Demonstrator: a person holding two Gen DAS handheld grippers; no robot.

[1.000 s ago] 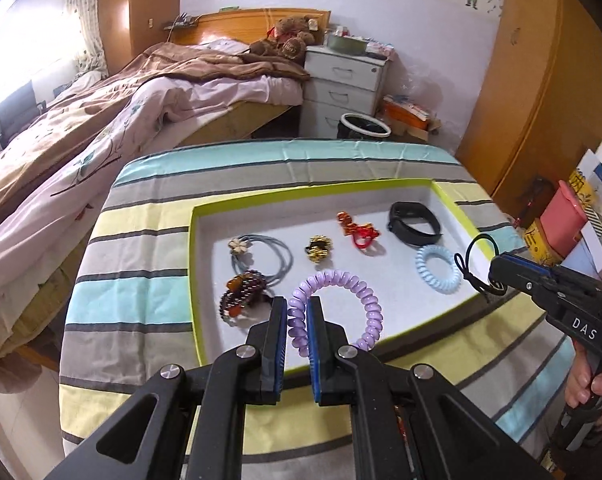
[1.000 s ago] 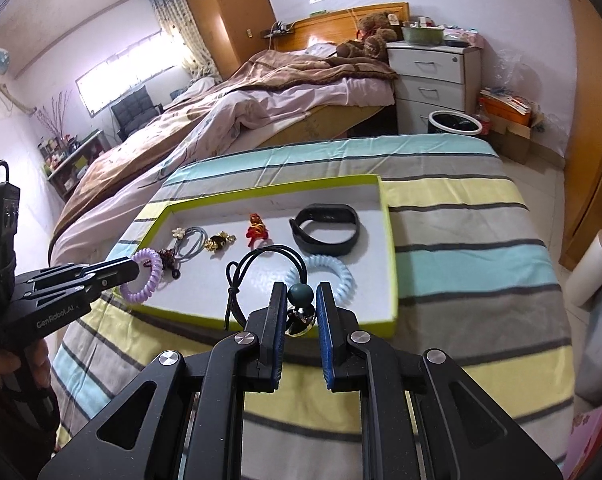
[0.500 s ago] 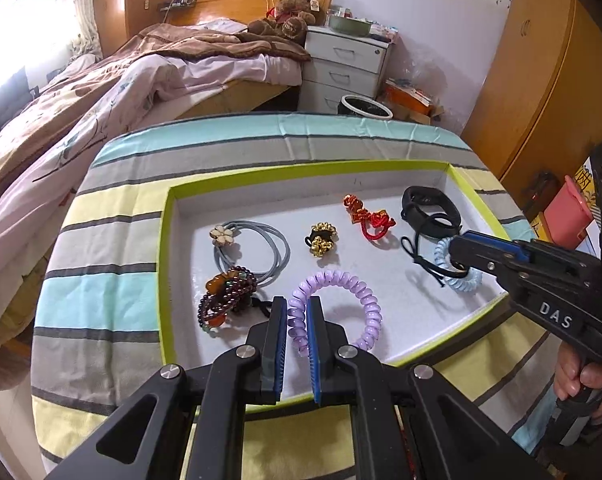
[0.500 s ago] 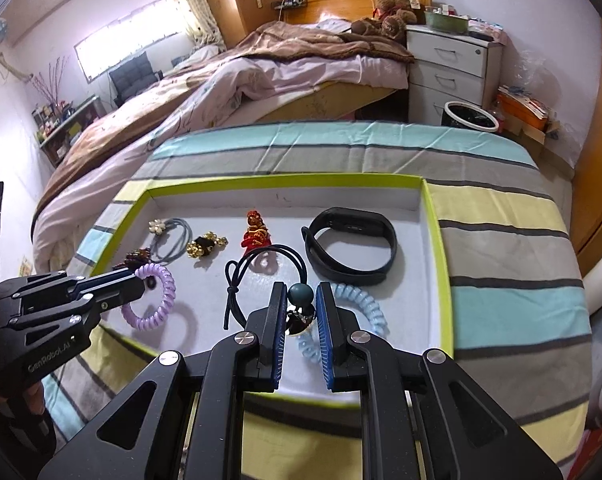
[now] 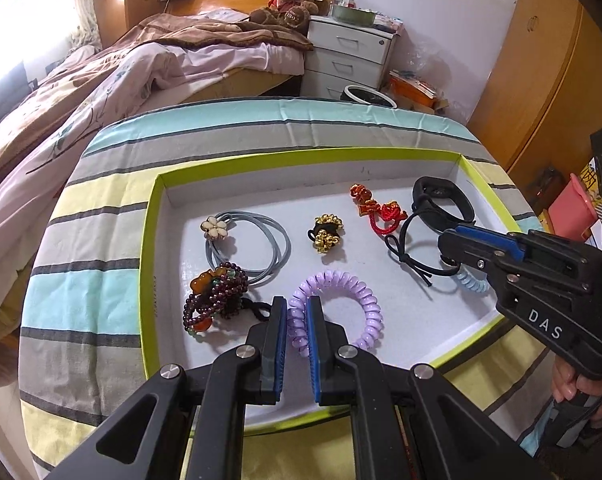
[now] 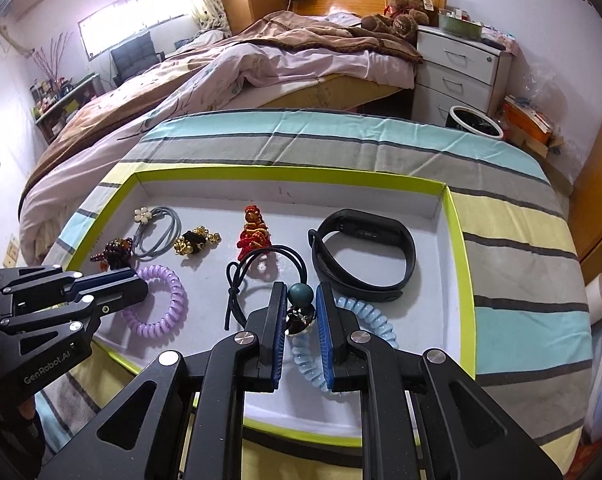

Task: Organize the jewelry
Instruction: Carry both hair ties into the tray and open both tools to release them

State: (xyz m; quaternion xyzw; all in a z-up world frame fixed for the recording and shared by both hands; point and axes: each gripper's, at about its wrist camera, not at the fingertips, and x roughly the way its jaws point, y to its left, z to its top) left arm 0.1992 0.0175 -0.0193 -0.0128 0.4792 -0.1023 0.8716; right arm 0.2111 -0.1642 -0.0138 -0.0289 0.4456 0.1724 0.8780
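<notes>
two hair ties held low over the tray, ready to set down

left wrist view: the left gripper [image 5: 297, 316] has its jaws drawn narrow, pinching the near-left arc of the lilac plastic spiral coil hair tie [image 5: 337, 312]. the rest of the coil lies at or just above the white floor of the shallow lime-rimmed cardboard tray [image 5: 149, 240]; whether it touches, i cannot tell. just left of it sits the dark garnet bead bracelet with amber stones [image 5: 215, 300], and behind that the grey elastic loop with a cream flower charm [image 5: 257, 246]. farther back are the small gold-and-black bell charm [image 5: 326, 234] and the red knotted cord ornament [image 5: 375, 210]. to do this well, i judge the coil should go flat onto bare floor, clear of the bead bracelet, and the jaws should part only once it rests, since the springy coil may jump.

right wrist view: the right gripper [image 6: 299, 314] holds its jaws partly closed on the teal-and-dark beads of the thin black elastic cord hair tie [image 6: 261, 276], whose loop and knotted tail hang forward over the tray. directly under the jaws lies the pale blue spiral coil hair tie [image 6: 375, 322], and just beyond it the black rubber fitness band [image 6: 363, 256]. the cord loop nearly overlaps the red ornament, so i would shift toward the bare patch between the lilac coil and the blue one before letting go, or the limp cord may drape across its neighbours and tangle.
</notes>
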